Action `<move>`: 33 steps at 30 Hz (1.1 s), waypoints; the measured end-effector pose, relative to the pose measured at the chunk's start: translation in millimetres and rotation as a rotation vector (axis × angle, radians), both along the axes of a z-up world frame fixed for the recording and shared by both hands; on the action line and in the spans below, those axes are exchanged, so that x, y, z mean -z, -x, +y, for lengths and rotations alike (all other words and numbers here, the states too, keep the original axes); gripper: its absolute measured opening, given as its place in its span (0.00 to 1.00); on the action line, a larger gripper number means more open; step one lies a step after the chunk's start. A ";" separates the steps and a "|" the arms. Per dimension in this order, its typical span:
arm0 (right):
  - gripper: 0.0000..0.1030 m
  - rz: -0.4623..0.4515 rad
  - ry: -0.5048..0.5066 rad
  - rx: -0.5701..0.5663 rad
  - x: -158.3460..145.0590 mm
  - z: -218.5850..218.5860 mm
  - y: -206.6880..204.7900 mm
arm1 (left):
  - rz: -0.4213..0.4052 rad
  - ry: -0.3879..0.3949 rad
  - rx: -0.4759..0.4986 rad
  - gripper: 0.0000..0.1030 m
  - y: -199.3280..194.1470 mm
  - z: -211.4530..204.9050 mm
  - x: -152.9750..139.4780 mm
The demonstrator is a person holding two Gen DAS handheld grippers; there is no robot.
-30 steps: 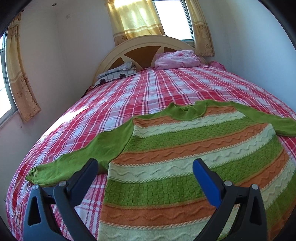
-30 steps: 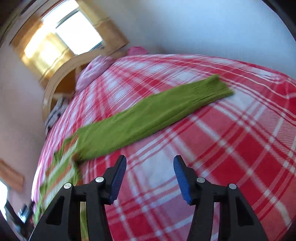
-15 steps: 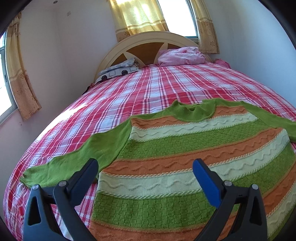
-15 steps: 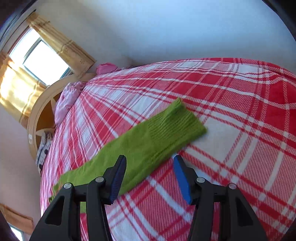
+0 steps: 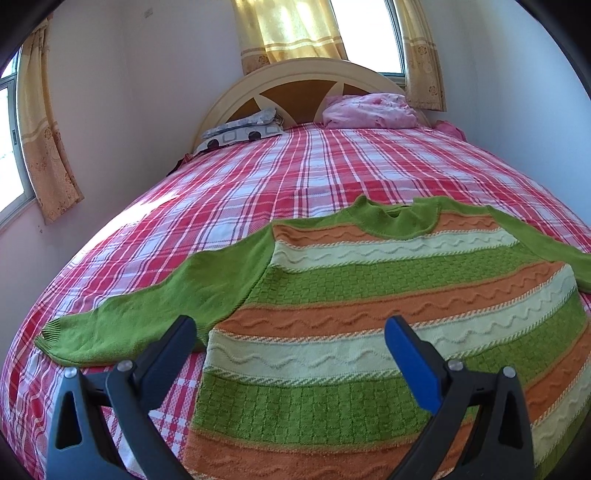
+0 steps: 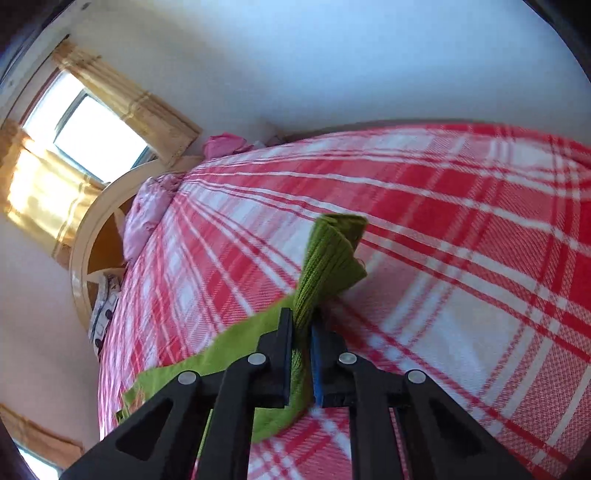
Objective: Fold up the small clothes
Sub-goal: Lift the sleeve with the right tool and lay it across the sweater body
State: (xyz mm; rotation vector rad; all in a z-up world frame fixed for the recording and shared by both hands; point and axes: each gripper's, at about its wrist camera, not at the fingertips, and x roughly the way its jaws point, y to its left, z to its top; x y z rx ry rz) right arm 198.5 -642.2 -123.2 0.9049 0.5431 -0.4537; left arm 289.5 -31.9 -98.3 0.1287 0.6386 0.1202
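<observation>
Bed [image 5: 303,177]: big, covered w/ red-white plaid woven sheet, flat and smooth; curved cream headboard [image 5: 295,74] at far end w/ wood panels. Plenty of bare sheet far of the sweater and on the left side; wall runs close along the right edge.

Sweater [image 5: 369,288]: knit, laid flat on the near half of the bed, neck pointing far. Body in horizontal bands: orange w/ wavy cable, pale cream w/ wavy cable, green basket-weave. Collar and sleeves plain green. Left sleeve [image 5: 155,306] stretched out flat toward near-left, ribbed cuff close to the bed's left edge. Right sleeve [image 6: 328,258] runs off to the right; its ribbed cuff end is bunched and lifted off the sheet.

Pink pillow [image 5: 369,110], crumpled, far right by headboard. Grey-white patterned pillow [image 5: 240,129], flatter, far left.

Yellow curtains [image 5: 288,29] at far window, another on left wall.

Left gripper [image 5: 291,354]: fingers spread wide, nothing between, above the sweater's near-left body; blue pad on right finger.

Right gripper [image 6: 303,332]: fingers have just been closing, now pinching the right sleeve near the cuff, knit squeezed between black and blue pads.
</observation>
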 end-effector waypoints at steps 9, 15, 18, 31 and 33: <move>0.08 -0.082 0.092 -0.148 -69.2 47.6 -43.9 | -0.005 0.016 -0.012 1.00 0.3 10.9 -3.6; 0.07 -0.158 0.177 -0.281 -130.6 102.9 -81.3 | -0.006 0.040 -0.019 1.00 2.6 17.9 -4.5; 0.07 -0.186 0.224 -0.353 -156.8 136.3 -99.6 | -0.006 0.051 -0.023 1.00 3.9 21.5 -4.1; 0.07 -0.280 0.407 -0.661 -222.5 296.4 -158.7 | -0.003 0.101 -0.058 1.00 8.2 50.6 -2.5; 0.07 -0.288 0.434 -0.706 -224.2 321.7 -163.9 | -0.004 0.110 -0.063 1.00 9.3 56.4 -2.0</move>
